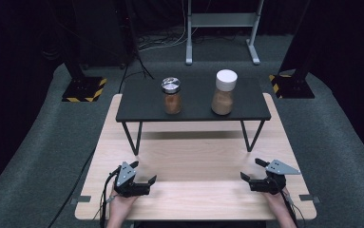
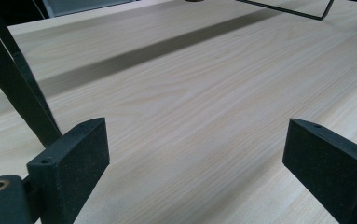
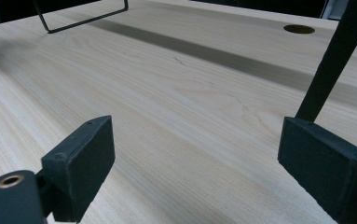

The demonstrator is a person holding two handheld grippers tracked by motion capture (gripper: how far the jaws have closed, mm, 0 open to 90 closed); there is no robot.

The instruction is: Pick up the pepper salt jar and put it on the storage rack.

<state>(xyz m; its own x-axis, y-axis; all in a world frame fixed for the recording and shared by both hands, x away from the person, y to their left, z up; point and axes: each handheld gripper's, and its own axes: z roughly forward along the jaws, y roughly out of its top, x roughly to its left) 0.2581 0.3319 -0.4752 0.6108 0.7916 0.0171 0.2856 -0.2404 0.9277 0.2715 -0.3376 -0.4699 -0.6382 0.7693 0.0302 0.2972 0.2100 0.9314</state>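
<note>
Both hand-held grippers, left point(image 1: 143, 173) and right point(image 1: 252, 169), are resting released, grasping nothing, near the counter's point(image 1: 194, 156) front corners; two jars point(image 1: 172, 95) are standing on the shelf point(image 1: 141, 102).

Black shelf point(image 1: 141, 102) w/ wire legs, wood table point(image 1: 194, 156), grey carpet point(image 1: 37, 142)

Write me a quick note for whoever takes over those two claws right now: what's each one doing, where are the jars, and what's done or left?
Left claw: open, holding nothing, low over the wooden table near its front edge.
Right claw: open, holding nothing, at the table's front right.
Silver-lidded jar and white-lidded jar: both upright, lids on, apart from each other on the black raised shelf at the far side, each holding brown powder.
Done: nothing visible; neither jar is touched.
Left: everything, probably starting with a reach forward to a jar.
</note>
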